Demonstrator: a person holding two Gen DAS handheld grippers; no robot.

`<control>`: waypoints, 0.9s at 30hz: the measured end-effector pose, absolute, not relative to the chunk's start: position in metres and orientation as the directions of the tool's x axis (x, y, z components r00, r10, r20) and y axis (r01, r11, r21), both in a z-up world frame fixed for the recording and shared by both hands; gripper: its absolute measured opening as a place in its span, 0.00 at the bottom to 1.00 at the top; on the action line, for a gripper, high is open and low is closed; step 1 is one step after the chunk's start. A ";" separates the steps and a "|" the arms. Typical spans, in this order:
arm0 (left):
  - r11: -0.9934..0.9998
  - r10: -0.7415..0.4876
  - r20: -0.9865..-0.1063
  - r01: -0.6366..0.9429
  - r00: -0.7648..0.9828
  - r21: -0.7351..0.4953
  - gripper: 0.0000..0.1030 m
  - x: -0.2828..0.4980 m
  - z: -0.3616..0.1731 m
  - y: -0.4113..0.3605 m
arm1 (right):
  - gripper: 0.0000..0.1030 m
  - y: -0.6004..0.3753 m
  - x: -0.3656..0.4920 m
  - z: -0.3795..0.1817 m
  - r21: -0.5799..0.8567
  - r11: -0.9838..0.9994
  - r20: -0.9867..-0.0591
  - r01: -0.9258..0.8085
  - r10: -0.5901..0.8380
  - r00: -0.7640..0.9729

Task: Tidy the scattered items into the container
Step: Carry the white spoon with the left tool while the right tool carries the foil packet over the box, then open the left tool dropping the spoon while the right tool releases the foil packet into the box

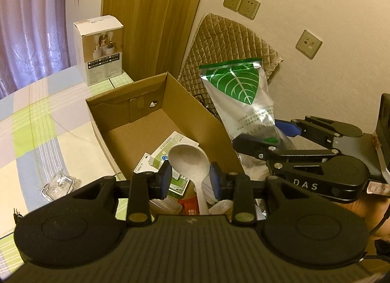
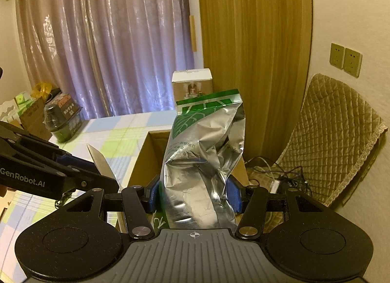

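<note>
Crinkled glossy foil pouch [image 2: 204,161], matt white plastic spoon [image 1: 189,161], plain brown cardboard box [image 1: 156,122], quilted cloth cushion [image 1: 226,39]

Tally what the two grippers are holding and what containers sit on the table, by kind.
White spoon, in left gripper: 1
Silver leaf-print pouch, in right gripper: 1
Open cardboard box: 1
White product carton: 1
Total: 4

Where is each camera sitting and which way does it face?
Left wrist: on the left gripper, facing down into the brown cardboard box; its fingers pinch a white plastic spoon.
Right wrist: on the right gripper, facing the curtains; it clamps the silver foil pouch with a green leaf.
Shared: box, pouch, each other's gripper.
</note>
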State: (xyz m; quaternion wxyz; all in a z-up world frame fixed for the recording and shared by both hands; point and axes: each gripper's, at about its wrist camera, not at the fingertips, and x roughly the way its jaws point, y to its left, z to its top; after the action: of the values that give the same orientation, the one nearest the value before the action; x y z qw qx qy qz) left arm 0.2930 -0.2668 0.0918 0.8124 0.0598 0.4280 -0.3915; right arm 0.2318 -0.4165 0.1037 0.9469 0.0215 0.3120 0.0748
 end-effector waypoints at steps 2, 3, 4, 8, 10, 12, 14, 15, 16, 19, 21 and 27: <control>0.687 -0.585 -0.743 0.686 0.325 -0.240 0.27 0.296 0.089 -0.268 | 0.55 -0.418 0.235 0.102 0.088 0.988 -0.589 -0.129 0.156 0.793; 0.687 -0.585 -0.744 0.685 0.324 -0.242 0.27 0.298 0.088 -0.269 | 0.55 -0.418 0.237 0.101 0.087 0.988 -0.590 -0.131 0.157 0.792; 0.688 -0.585 -0.744 0.684 0.324 -0.243 0.27 0.300 0.087 -0.270 | 0.55 -0.418 0.239 0.100 0.086 0.988 -0.591 -0.132 0.157 0.791; 0.691 -0.585 -0.745 0.678 0.320 -0.251 0.27 0.307 0.082 -0.272 | 0.55 -0.419 0.246 0.096 0.083 0.987 -0.597 -0.134 0.157 0.787; 0.693 -0.584 -0.747 0.674 0.318 -0.256 0.27 0.311 0.079 -0.273 | 0.55 -0.420 0.249 0.093 0.083 0.988 -0.600 -0.134 0.157 0.784; 0.694 -0.582 -0.750 0.672 0.314 -0.257 0.27 0.314 0.075 -0.273 | 0.55 -0.420 0.252 0.090 0.083 0.987 -0.603 -0.135 0.157 0.782; 0.697 -0.579 -0.754 0.669 0.311 -0.259 0.27 0.316 0.071 -0.273 | 0.55 -0.419 0.254 0.088 0.083 0.987 -0.607 -0.137 0.159 0.779; 0.697 -0.577 -0.756 0.668 0.309 -0.260 0.27 0.318 0.069 -0.273 | 0.55 -0.419 0.256 0.086 0.082 0.987 -0.609 -0.138 0.159 0.777; 0.698 -0.576 -0.758 0.667 0.307 -0.260 0.27 0.319 0.067 -0.274 | 0.55 -0.419 0.257 0.085 0.082 0.987 -0.611 -0.138 0.159 0.776; 0.701 -0.572 -0.762 0.664 0.304 -0.261 0.27 0.321 0.062 -0.275 | 0.55 -0.419 0.259 0.082 0.085 0.987 -0.615 -0.137 0.160 0.772; 0.702 -0.571 -0.764 0.662 0.301 -0.264 0.27 0.322 0.058 -0.275 | 0.55 -0.420 0.260 0.080 0.086 0.987 -0.617 -0.137 0.160 0.771; 0.705 -0.568 -0.765 0.657 0.302 -0.265 0.27 0.323 0.055 -0.278 | 0.55 -0.420 0.262 0.079 0.083 0.987 -0.620 -0.137 0.159 0.768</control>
State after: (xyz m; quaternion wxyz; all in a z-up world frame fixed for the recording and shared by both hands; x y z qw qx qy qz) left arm 0.3231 -0.2777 0.0550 0.8053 0.0493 0.4519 -0.3806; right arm 0.2617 -0.4203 0.0794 0.9401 0.0165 0.3312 0.0789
